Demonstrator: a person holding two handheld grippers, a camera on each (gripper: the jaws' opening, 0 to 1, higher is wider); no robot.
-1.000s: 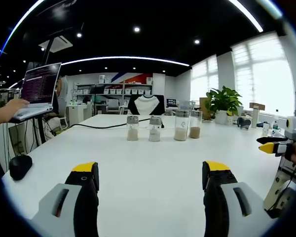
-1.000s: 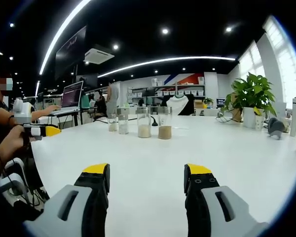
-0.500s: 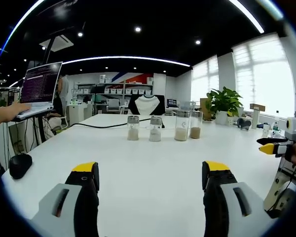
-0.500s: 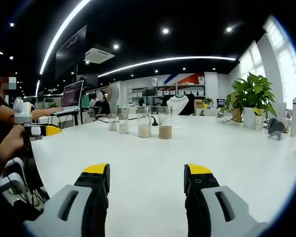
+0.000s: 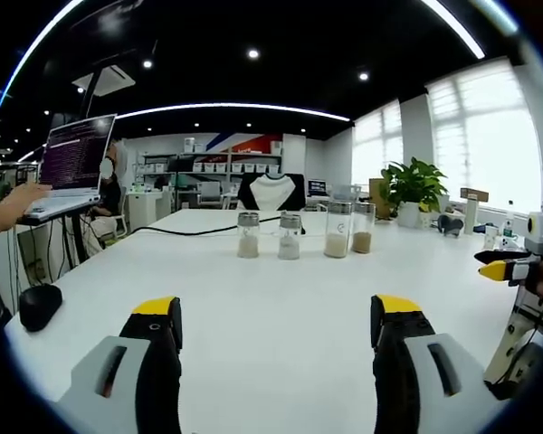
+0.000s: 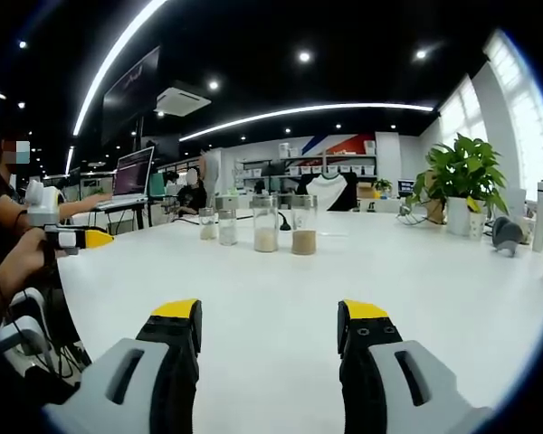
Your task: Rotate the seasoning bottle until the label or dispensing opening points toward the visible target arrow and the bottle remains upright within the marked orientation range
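You are holding your left gripper low over the white counter, its yellow-tipped jaws spread wide with bare counter between them and nothing in their grasp. In the left gripper view, four seasoning bottles are standing upright in a row just above the frame's middle, well apart from your jaws: two short ones with pale powder, the first short bottle and the second short bottle, then a taller pale-filled bottle and a brown-filled bottle just beside it at the right end. A black cable is running across the counter behind them toward the left. A black mouse is lying at the counter's left edge, and a laptop is sitting raised at the upper left with a person's hand on it. A potted plant is standing at the right of the frame. Your right gripper is coming in at the right edge.

In the right gripper view, your right gripper is also hanging with jaws spread apart and holding nothing, low in the frame. The bottles are standing in the middle of that frame, the brown-filled one rightmost. Your left gripper is showing at the left edge. Any arrow or label on the bottles is too small to tell.
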